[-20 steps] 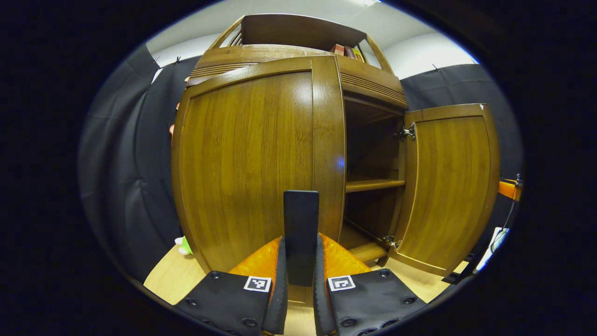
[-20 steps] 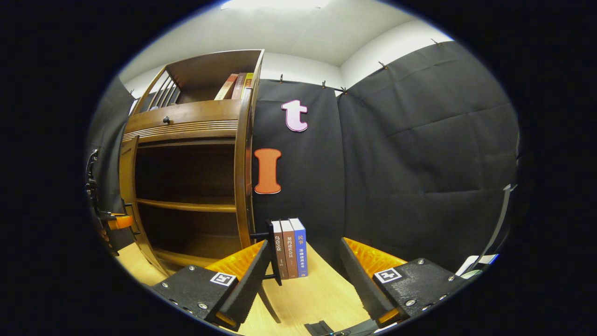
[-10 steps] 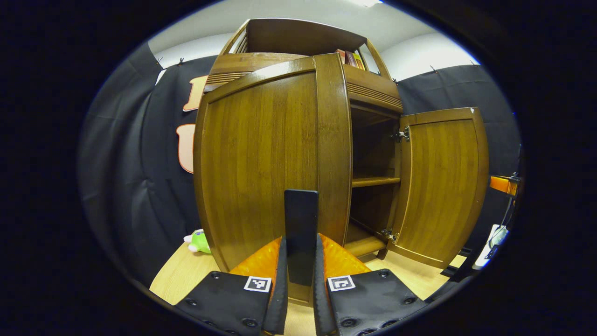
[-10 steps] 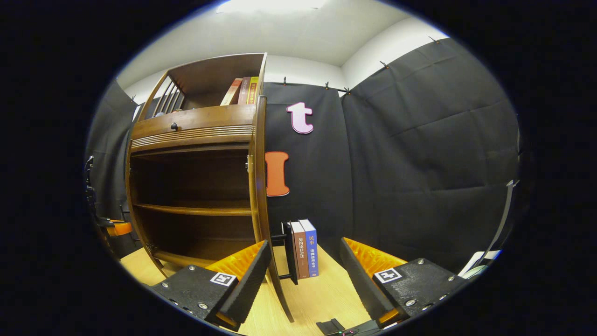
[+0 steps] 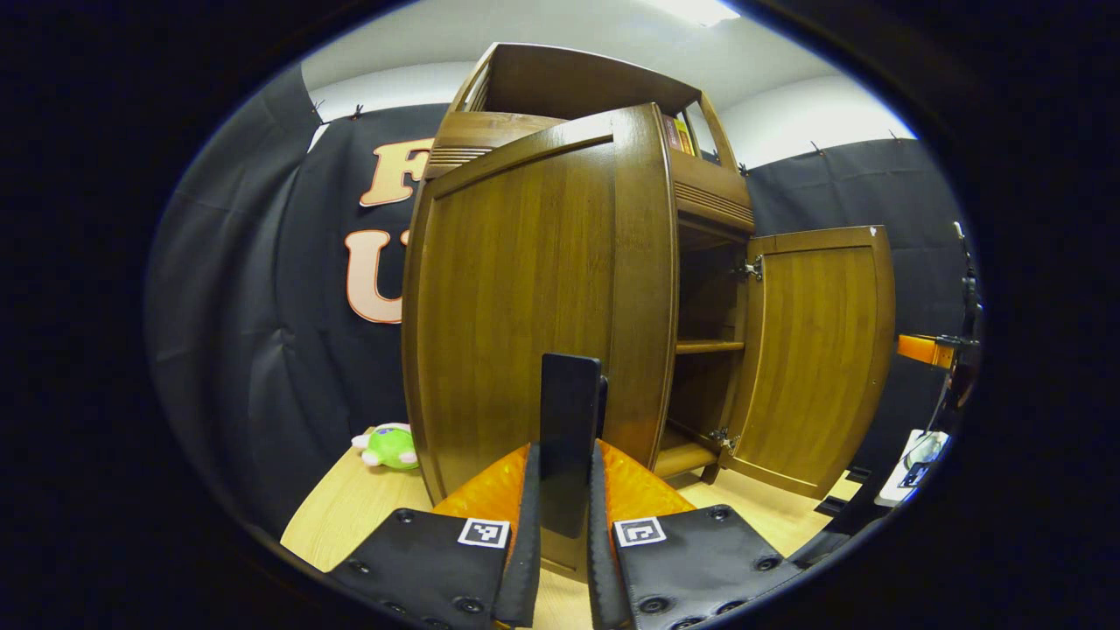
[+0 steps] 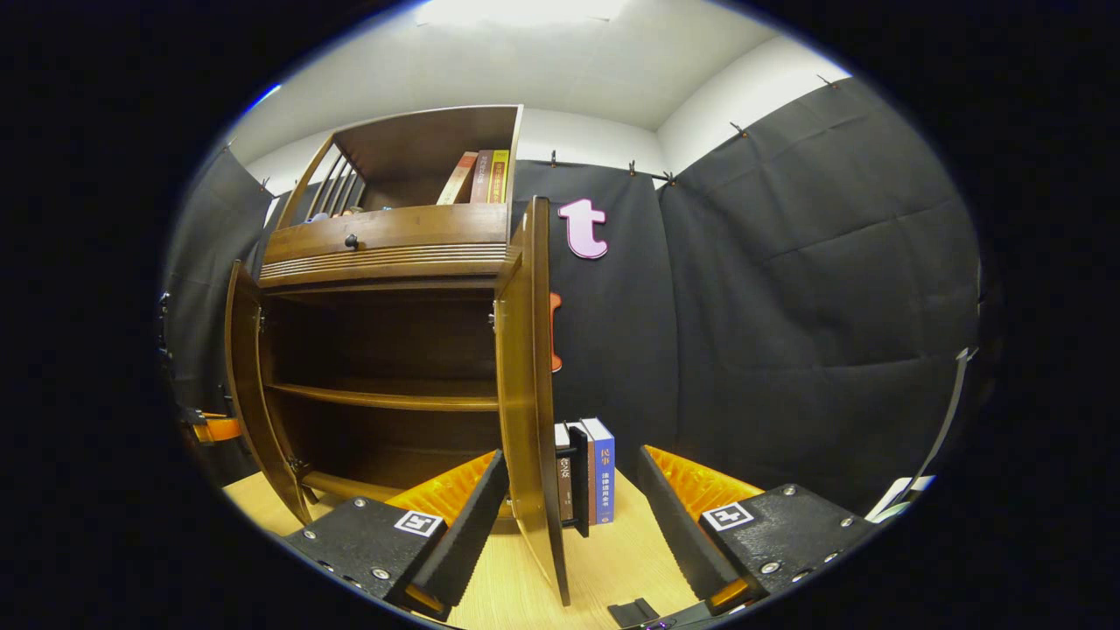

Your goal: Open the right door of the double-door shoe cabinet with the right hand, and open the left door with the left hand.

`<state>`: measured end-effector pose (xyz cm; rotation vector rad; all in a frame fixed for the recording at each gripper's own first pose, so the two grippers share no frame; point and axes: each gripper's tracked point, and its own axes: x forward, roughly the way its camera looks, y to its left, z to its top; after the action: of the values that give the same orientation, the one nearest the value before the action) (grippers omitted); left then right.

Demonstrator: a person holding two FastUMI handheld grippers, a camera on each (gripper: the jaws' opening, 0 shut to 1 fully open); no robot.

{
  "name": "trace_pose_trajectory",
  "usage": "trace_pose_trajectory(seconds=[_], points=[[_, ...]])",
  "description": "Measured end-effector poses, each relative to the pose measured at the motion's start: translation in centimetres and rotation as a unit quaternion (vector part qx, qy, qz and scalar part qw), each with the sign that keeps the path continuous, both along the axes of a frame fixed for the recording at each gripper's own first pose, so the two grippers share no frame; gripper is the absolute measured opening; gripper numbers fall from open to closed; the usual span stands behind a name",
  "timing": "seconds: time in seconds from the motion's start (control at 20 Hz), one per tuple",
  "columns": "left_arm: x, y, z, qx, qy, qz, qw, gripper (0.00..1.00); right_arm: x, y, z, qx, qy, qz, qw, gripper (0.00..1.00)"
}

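At the bottom centre of the left gripper view, the left gripper has its two fingers pressed together on the dark handle, a flat upright bar that stands out from the left door. This door fills the middle of the frame, turned partly outward, its long axis vertical and its free edge toward the camera. It looks like solid wood, stiff and rather heavy, with a glossy face that I judge slippery, so the handle is the right place to hold it, not the panel. At the bottom of the right gripper view, the right gripper stands with its fingers wide apart and holds nothing. Just beyond it, the right door is seen almost edge-on at the centre, upright and swung out toward the camera. Behind it some books stand on the wooden table. Farther back, left of centre, the shoe cabinet shows open, dark shelves.
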<state>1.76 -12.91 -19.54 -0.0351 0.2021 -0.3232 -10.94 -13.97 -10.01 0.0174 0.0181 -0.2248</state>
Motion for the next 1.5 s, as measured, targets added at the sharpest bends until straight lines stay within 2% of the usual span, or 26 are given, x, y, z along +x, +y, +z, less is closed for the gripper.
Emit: trace_pose_trajectory(seconds=[0.15,0.25,0.35,0.4,0.45,0.85,0.9,1.05,1.1,1.15,1.3,1.35,1.4,1.45,1.5], points=[[0.2,0.6,0.0,0.027,-0.005,0.015,1.000,0.29,-0.1,1.2,0.6,-0.001,-0.005,0.007,1.000,0.92],[0.2,0.9,0.5,0.043,-0.009,0.030,0.999,0.23,-0.1,1.8,0.8,-0.003,-0.007,0.011,1.000,0.92],[0.2,1.3,0.5,0.043,-0.009,0.038,0.998,0.20,-0.1,2.6,1.0,-0.002,-0.008,0.017,1.000,0.92],[0.2,1.5,0.4,0.040,-0.005,0.045,0.998,0.22,0.0,3.1,1.1,0.000,-0.009,0.021,1.000,0.92],[0.1,1.7,0.8,0.035,-0.007,0.049,0.998,0.15,0.2,3.6,1.2,0.001,-0.009,0.025,1.000,0.92],[0.0,3.0,0.7,0.032,-0.005,0.072,0.997,0.14,0.6,5.9,1.7,-0.001,-0.013,0.041,0.999,0.92],[-0.2,3.4,0.7,0.034,-0.005,0.073,0.997,0.14,0.7,6.1,1.7,-0.001,-0.012,0.042,0.999,1.00],[-0.2,3.7,0.6,0.034,-0.005,0.077,0.996,0.14,0.8,6.5,1.5,-0.002,-0.008,0.044,0.999,1.00],[-0.2,3.8,0.5,0.033,-0.004,0.080,0.996,0.14,0.8,6.6,1.3,-0.003,-0.007,0.044,0.999,0.92],[-0.3,3.9,0.6,0.033,-0.004,0.083,0.996,0.14,0.8,6.7,1.3,-0.003,-0.006,0.045,0.999,1.00],[-0.3,4.5,0.5,0.032,-0.003,0.096,0.995,0.14,1.1,7.3,1.3,-0.002,-0.006,0.048,0.999,1.00],[-0.3,4.7,0.5,0.031,-0.003,0.102,0.994,0.14,1.1,7.4,1.3,-0.003,-0.005,0.050,0.999,0.92],[-0.3,4.9,0.5,0.031,-0.003,0.107,0.994,0.14,1.2,7.6,1.2,-0.004,-0.005,0.051,0.999,1.00],[-0.4,5.1,0.5,0.031,-0.002,0.112,0.993,0.14,1.3,7.9,1.1,-0.004,-0.004,0.053,0.999,0.92],[-0.4,5.3,0.5,0.029,-0.001,0.116,0.993,0.14,1.3,8.1,0.9,-0.003,-0.003,0.055,0.998,0.92]])
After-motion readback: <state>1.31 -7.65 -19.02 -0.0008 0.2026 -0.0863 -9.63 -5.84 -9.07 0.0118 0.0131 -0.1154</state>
